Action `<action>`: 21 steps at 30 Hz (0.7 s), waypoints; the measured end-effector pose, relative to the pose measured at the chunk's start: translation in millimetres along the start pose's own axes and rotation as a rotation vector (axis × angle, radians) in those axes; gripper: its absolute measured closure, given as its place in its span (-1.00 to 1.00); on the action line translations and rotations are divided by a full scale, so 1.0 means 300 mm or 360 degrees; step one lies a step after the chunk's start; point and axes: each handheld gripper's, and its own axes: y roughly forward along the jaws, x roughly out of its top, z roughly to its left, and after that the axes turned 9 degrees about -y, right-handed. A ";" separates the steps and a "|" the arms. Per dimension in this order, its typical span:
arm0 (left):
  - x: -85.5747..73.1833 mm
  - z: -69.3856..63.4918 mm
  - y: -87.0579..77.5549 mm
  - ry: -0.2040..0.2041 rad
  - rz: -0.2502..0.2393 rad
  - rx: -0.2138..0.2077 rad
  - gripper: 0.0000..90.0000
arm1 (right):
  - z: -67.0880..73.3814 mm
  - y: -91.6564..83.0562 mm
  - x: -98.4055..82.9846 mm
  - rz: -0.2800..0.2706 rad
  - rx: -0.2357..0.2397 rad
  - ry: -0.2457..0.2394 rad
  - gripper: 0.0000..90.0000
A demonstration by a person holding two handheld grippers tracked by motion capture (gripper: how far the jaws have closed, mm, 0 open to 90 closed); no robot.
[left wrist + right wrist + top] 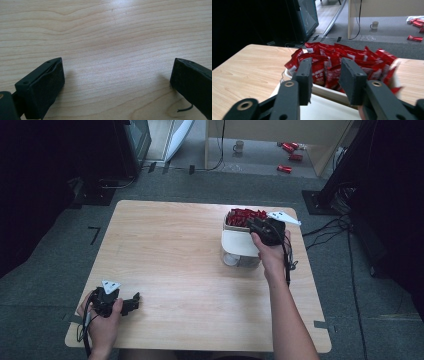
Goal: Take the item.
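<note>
Right gripper (325, 80), jaws narrowly apart and empty, nears packets (342, 62) at two o'clock; left gripper (117, 85) gapes wide (nothing picked yet).

Pale matt wood-grain table (175, 265), glossy red packets (332, 62), white plastic tub (237, 242)

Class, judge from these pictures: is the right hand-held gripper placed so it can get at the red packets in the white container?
Probably yes. The right hand-held gripper hangs just above the red packets, jaws parted and empty. They are heaped above the rim of the white container, uncovered, with nothing between.
</note>
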 end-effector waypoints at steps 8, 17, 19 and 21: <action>0.000 0.000 0.000 0.0000 0.0000 0.0000 -1.00 | 0.049 0.071 0.006 0.0033 -0.0022 0.0089 0.43; 0.000 0.000 0.000 0.0000 0.0000 0.0000 -1.00 | 0.102 0.130 0.009 0.0079 -0.0147 0.0105 0.44; 0.000 0.000 0.000 0.0000 0.0000 0.0000 -1.00 | 0.109 0.136 0.006 0.0078 -0.0159 0.0113 0.47; 0.000 0.000 0.000 -0.0001 0.0000 0.0000 -1.00 | 0.116 0.142 0.006 0.0085 -0.0174 0.0097 0.51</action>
